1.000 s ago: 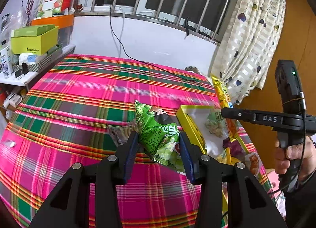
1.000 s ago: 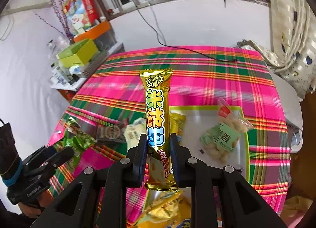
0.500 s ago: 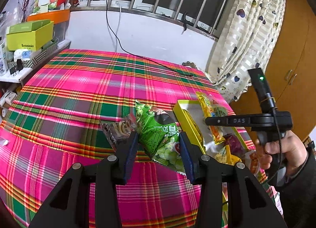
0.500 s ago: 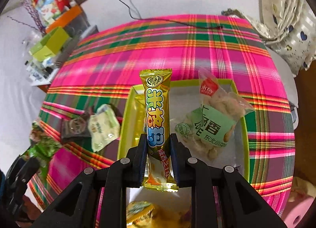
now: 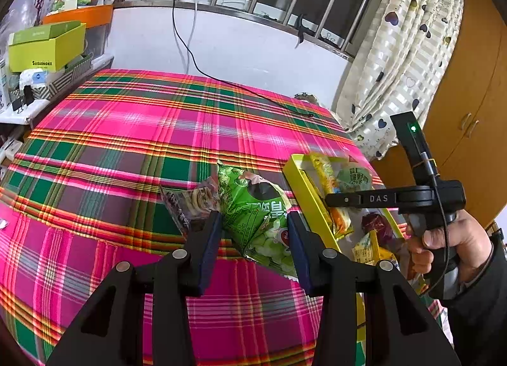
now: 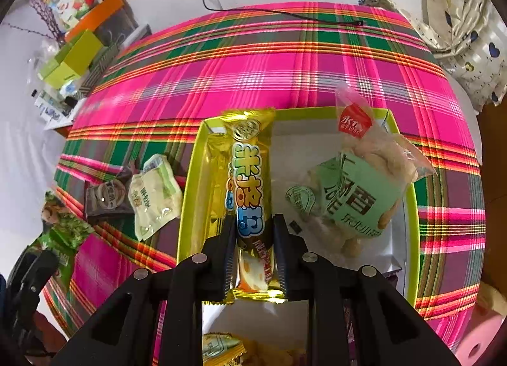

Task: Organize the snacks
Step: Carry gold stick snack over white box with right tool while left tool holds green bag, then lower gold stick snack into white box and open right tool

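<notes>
On right gripper: "DAS"; lime box: "SUSUNONX".

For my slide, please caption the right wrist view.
Right gripper lowers a gold-wrapped snack bar into the yellow-rimmed tray, jaws opening.

Tray on table, loose packets to its left

the surface has a cloth with pink, green and orange checks. the tray is yellow-green outside and white inside. the snack bar is gold with blue and yellow letters. the pea bag is bright green. the curtain is cream with little dark hearts.
</notes>
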A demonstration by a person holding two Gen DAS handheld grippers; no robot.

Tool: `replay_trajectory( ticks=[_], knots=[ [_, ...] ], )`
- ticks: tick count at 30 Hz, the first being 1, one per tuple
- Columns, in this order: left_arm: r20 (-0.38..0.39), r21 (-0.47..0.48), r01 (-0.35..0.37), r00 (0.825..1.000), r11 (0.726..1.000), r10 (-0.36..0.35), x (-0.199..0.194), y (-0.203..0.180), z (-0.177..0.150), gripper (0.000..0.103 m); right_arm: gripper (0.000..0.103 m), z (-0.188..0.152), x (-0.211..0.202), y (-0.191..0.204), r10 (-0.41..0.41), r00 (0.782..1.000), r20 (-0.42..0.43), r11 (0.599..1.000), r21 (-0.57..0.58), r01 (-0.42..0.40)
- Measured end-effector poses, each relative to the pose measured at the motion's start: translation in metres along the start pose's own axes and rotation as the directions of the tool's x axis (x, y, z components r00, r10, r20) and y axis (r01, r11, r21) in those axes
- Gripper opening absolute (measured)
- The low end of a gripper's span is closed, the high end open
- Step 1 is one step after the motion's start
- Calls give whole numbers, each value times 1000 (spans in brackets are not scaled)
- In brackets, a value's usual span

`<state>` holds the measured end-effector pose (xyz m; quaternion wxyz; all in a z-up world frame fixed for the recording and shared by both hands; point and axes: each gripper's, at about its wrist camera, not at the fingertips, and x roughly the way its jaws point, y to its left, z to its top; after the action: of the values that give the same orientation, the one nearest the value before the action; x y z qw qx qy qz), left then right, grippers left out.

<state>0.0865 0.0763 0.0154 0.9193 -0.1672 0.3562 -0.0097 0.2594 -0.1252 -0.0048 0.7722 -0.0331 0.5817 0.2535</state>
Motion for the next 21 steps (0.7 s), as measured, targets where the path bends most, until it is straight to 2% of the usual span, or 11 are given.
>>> replay_trajectory(
  ticks=[7,16,18,21],
  knots=[
    [-1,7,3,1000,1000,-3,-1,-2,0,43,24,-1,0,-5,18,1000,-9,1000,22,-18],
    [-1,11,2,1000,1000,-2,-2,-4,0,43,26,-5,-28,-11,57,995,77,998,28,-59],
    [-3,15,2,1000,1000,-2,-1,-6,0,43,18,-6,-25,-10,51,996,71,998,26,-53],
    [-5,22,6,1000,1000,-6,-1,-9,0,43,13,-5,-13,-7,52,998,45,998,19,-53]
  ],
)
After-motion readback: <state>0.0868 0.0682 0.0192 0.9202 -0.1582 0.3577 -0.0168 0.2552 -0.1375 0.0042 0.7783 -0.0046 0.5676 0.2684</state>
